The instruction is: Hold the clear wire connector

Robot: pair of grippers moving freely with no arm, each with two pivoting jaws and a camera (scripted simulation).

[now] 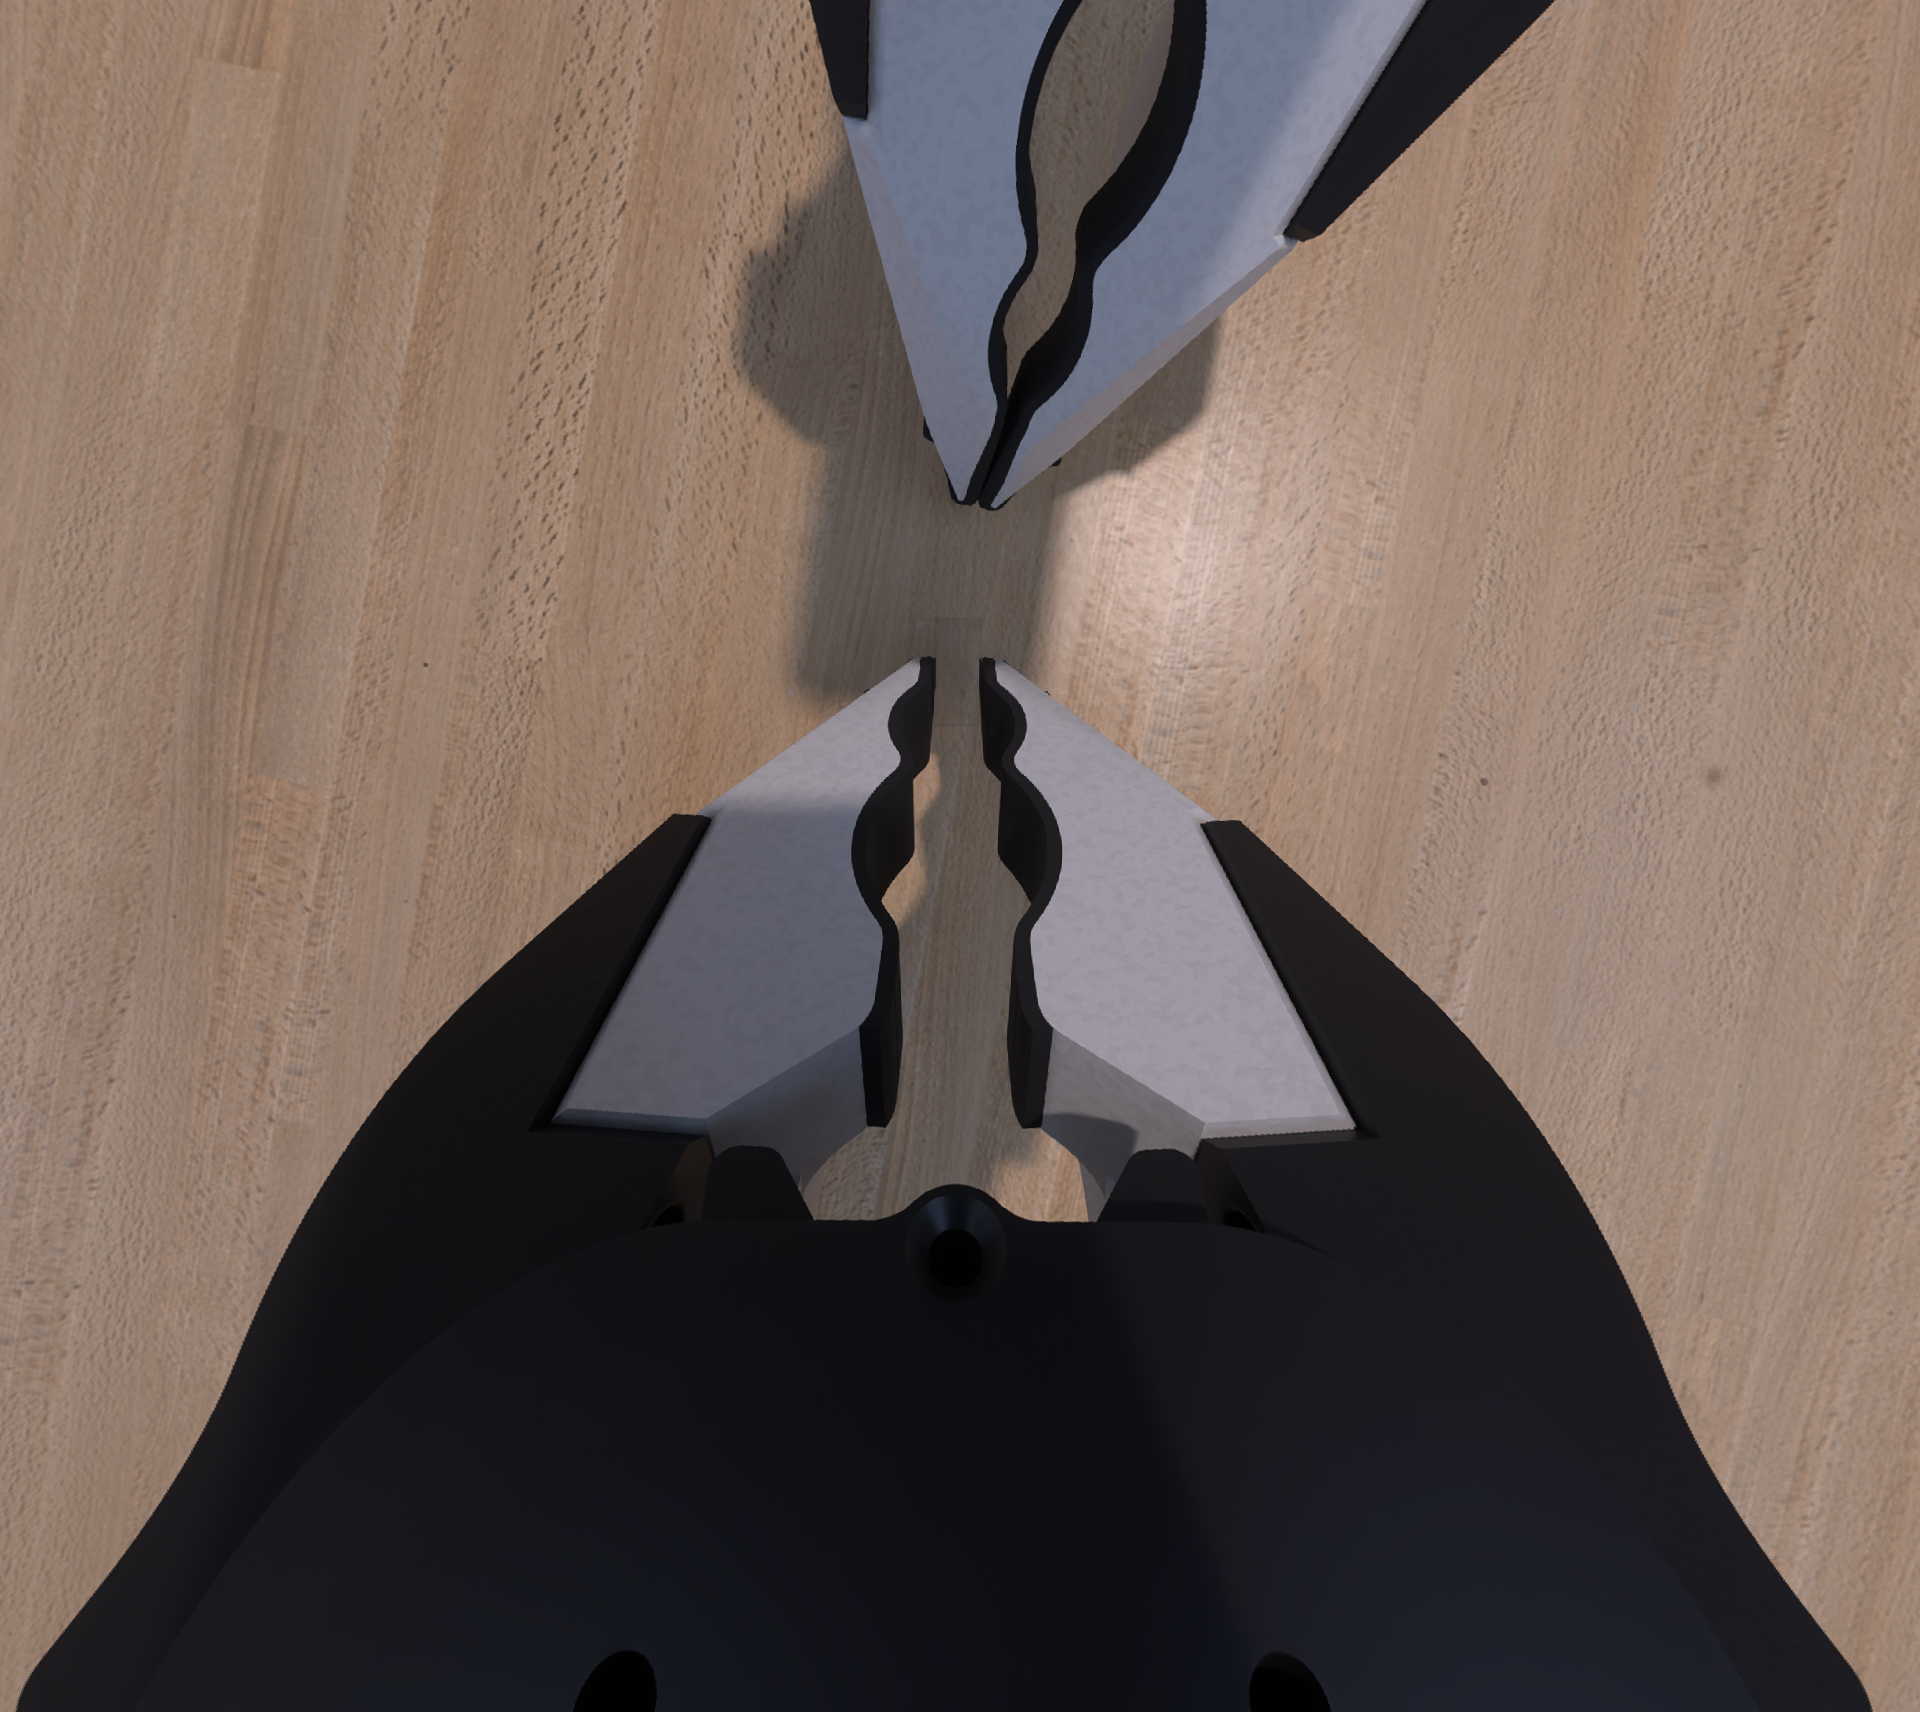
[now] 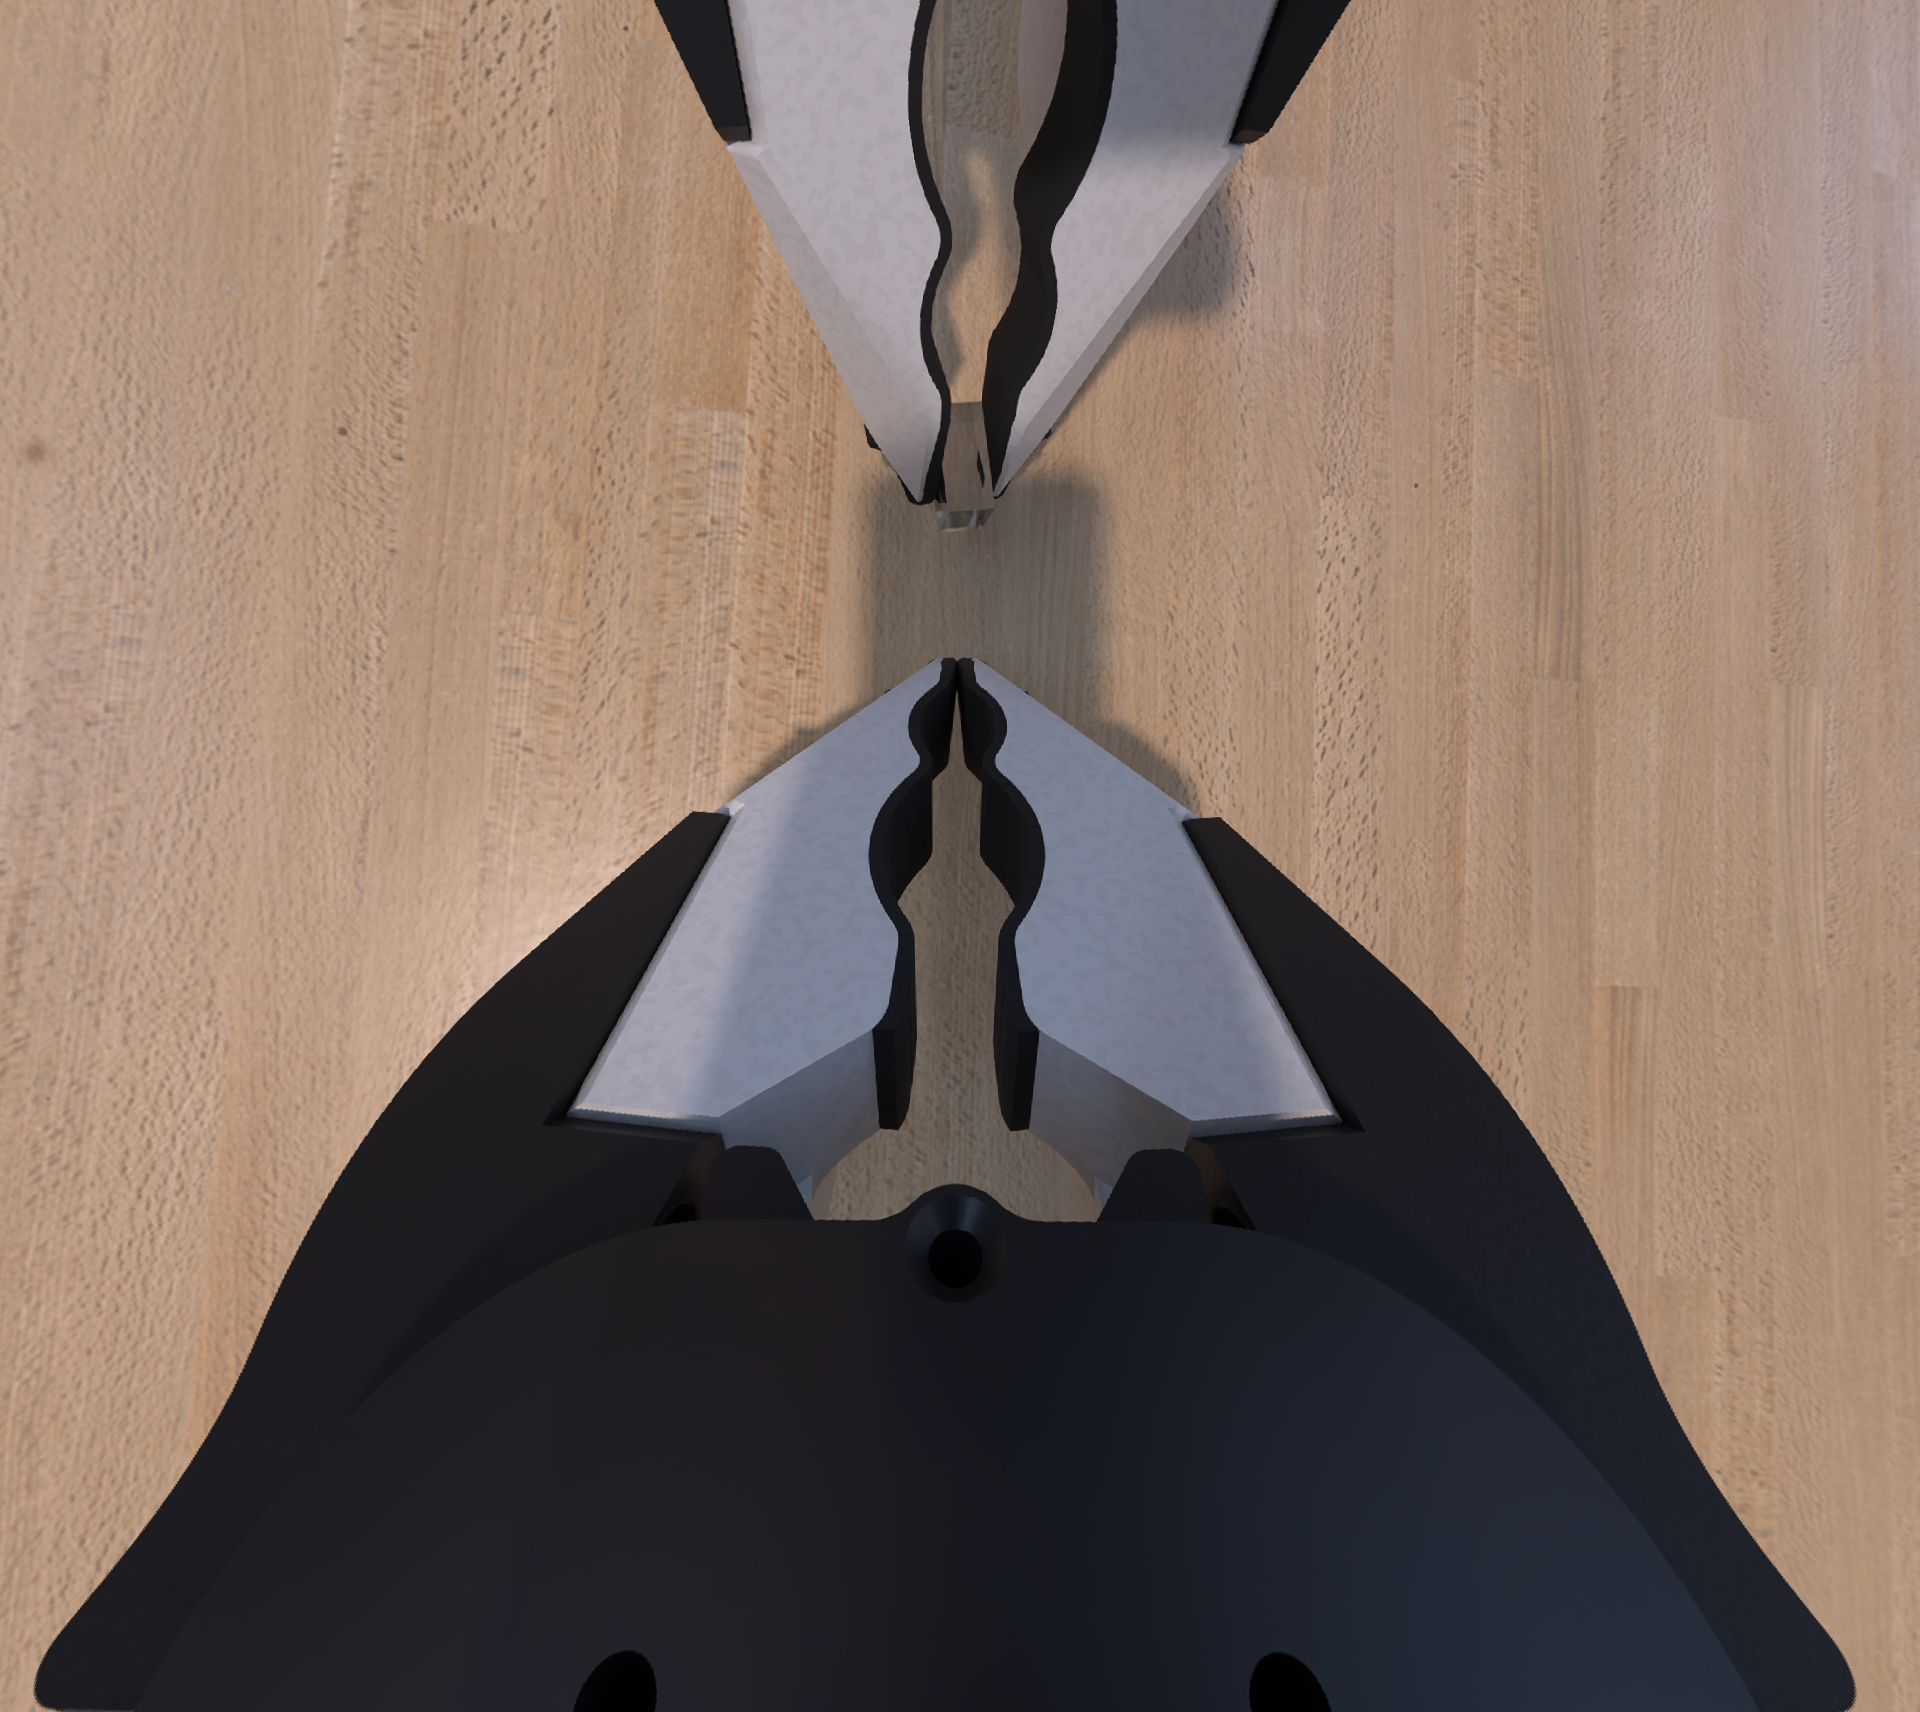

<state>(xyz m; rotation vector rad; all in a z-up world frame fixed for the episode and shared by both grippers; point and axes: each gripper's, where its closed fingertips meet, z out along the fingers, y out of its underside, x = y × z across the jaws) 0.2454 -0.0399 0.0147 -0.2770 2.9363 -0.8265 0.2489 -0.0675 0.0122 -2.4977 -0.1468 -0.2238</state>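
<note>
Wood bench (image 2: 312,727) below. Connector (image 2: 961,473), clear, is pinched at the tips of the left gripper (image 2: 961,499), end poking out, likely for access. Right gripper (image 2: 956,670) faces it, near, fingers closed on nothing.

Two matching grippers, left gripper (image 1: 958,667) and right gripper (image 2: 956,665). Each has a broad matte black body with a rounded hump, a small round screw hole at its centre, and two pale grey speckled wedge fingers (image 1: 727,966) edged with wavy black pads (image 2: 902,841).
</note>
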